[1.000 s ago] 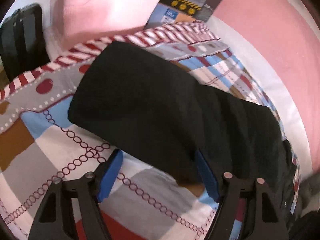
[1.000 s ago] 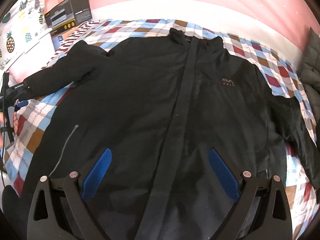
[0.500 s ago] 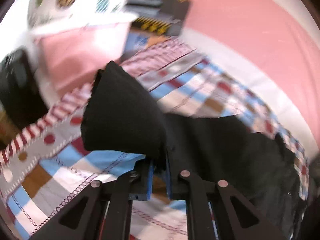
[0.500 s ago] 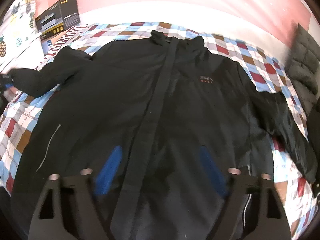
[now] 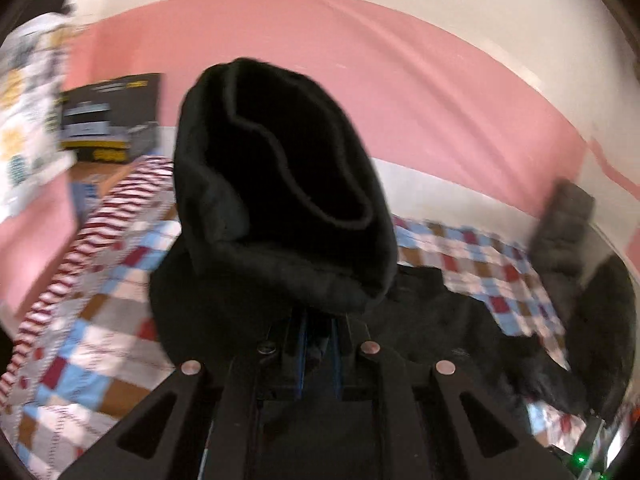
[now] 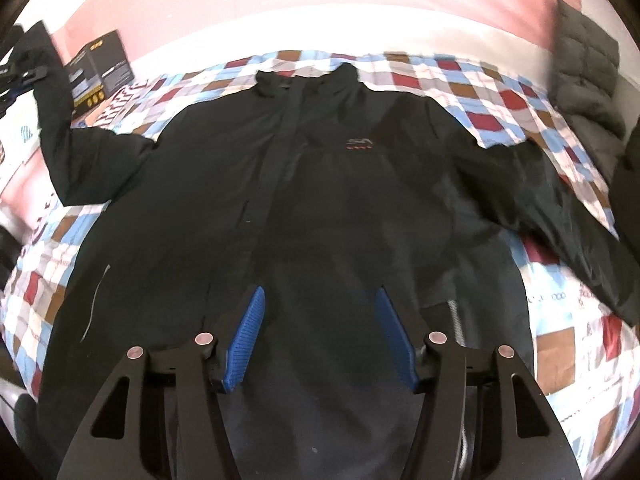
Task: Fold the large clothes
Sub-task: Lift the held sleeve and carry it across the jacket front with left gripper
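One sleeve of the jacket is off the bed, its cuff pinched by the left fingers, which are clamped tight on the fabric with the cuff opening gaping just above their tips. The rest of the jacket lies flat and front-up on the checked bed, collar away from the right fingers, which hang released and wide apart over the lower front panel, not touching cloth as far as I can tell.

The main risk, as I judge it, is the thin pinch: only the cuff edge sits between the left fingers, so a quick swing across the chest could pull the slick fabric free and drop the sleeve short or twisted. A second risk is drag. With nothing pinning the body, carrying the sleeve over may tug the shoulder and skew the jacket on the bed.

The left gripper is raised and tilted upward, pointing toward the pink wall; the right one looks down along the zip, centred between the hem sides.
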The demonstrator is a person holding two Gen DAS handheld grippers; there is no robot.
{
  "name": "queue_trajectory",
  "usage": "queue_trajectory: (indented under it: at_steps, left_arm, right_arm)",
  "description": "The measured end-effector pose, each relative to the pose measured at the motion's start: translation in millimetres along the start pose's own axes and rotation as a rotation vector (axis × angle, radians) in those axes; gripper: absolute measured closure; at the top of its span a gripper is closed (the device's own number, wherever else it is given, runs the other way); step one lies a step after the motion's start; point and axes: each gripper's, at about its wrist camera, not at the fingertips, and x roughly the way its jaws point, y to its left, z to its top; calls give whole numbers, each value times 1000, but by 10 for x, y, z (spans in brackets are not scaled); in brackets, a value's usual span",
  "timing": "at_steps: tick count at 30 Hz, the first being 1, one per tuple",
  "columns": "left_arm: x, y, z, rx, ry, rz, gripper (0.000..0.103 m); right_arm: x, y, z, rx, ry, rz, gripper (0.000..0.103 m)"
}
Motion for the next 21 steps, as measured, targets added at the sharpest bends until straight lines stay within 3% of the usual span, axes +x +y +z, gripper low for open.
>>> queue_trajectory:
  at_steps: [9,16,18,19,21]
  left_arm:
    - [876,-1083,-538,74,180,-177,93]
    - [1540,-1563,-1148,105,340,-236,91]
    - [1634,-1603,-1266,102,373,-273,78]
    - [1660,-1603,-1305,88,399,-304,61]
    - [1671,-1578,-1347,36,431,-363,40]
  right_arm:
    - [56,-396,-94,85,29,-4,44]
    - [132,-598,-145,110,52,-12,44]
    - [156,-645,-159,122,62,-13,44]
    - [164,-658,-169,126,66,-13,44]
    - [190,-697,-176,135,74,-9,44]
